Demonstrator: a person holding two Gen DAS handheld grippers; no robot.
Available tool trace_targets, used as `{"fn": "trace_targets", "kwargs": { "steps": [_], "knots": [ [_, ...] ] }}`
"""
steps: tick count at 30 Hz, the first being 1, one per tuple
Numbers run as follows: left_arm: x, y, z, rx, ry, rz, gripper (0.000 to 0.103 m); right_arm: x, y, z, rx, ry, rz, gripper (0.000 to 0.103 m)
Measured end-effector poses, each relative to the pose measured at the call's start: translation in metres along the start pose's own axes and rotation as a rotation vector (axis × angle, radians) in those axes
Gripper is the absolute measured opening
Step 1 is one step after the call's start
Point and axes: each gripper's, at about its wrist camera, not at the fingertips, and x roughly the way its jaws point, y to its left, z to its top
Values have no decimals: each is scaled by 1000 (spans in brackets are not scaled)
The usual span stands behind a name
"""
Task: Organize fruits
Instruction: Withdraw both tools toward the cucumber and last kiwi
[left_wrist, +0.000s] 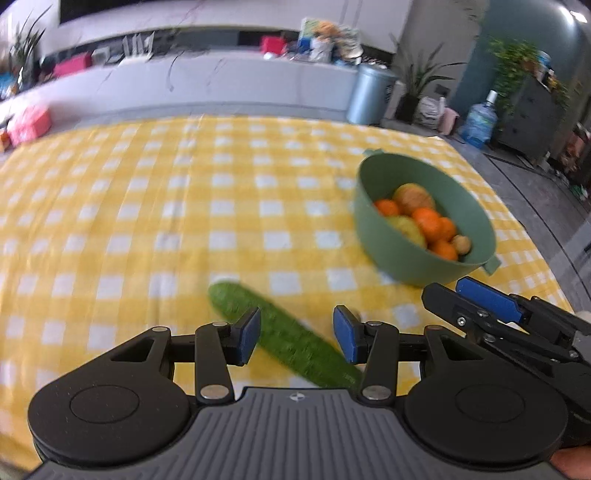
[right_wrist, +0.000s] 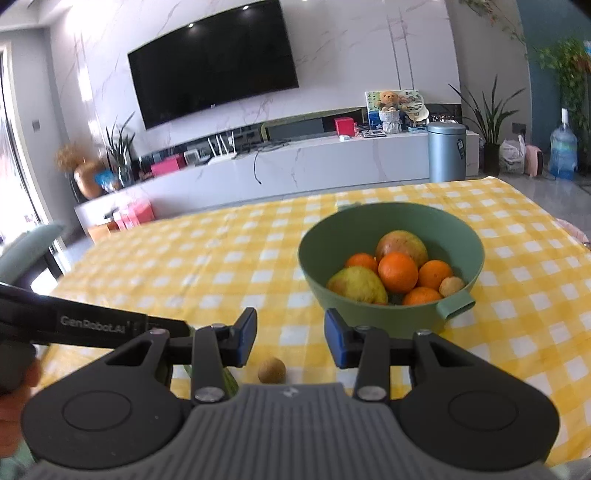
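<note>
A long green cucumber (left_wrist: 291, 343) lies slantwise on the yellow checked tablecloth (left_wrist: 147, 221). My left gripper (left_wrist: 297, 338) hovers over it, open, with the cucumber showing in the gap between the blue pads. A green bowl (left_wrist: 373, 229) to the right holds oranges (right_wrist: 397, 271), two yellow-red fruits and a small brown one. My right gripper (right_wrist: 290, 338) stands open and empty in front of the bowl (right_wrist: 369, 314). A small round brown fruit (right_wrist: 271, 371) sits on the cloth just below its fingers. In the left wrist view the right gripper (left_wrist: 454, 291) reaches in beside the bowl.
The left gripper's black casing (right_wrist: 92, 323) crosses the left of the right wrist view, with a hand (right_wrist: 14, 387) below it. Beyond the table's far edge are a white TV bench (right_wrist: 295, 162), a grey bin (right_wrist: 447, 151), potted plants and a water bottle (right_wrist: 563, 147).
</note>
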Motion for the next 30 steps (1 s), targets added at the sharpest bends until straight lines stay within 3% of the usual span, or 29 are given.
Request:
{"fn": "trace_targets", "kwargs": {
  "steps": [9, 16, 18, 20, 22, 25, 30],
  "knots": [
    [15, 29, -13, -149, 49, -14, 66, 34, 10, -14, -30, 65, -33, 38],
    [27, 39, -18, -203, 95, -25, 68, 56, 14, -19, -35, 142, -60, 38],
    [30, 42, -19, -232, 102, -39, 68, 63, 15, -21, -47, 174, -72, 40],
    [33, 44, -19, -244, 104, -44, 68, 68, 17, -23, -58, 204, -83, 52],
    [37, 45, -20, -249, 112, -50, 68, 71, 19, -25, -75, 223, -94, 54],
    [40, 47, -20, -270, 118, -65, 71, 75, 24, -27, -104, 248, -76, 64],
    [40, 50, -21, -284, 121, -71, 73, 75, 29, -29, -144, 247, -79, 62]
  ]
}}
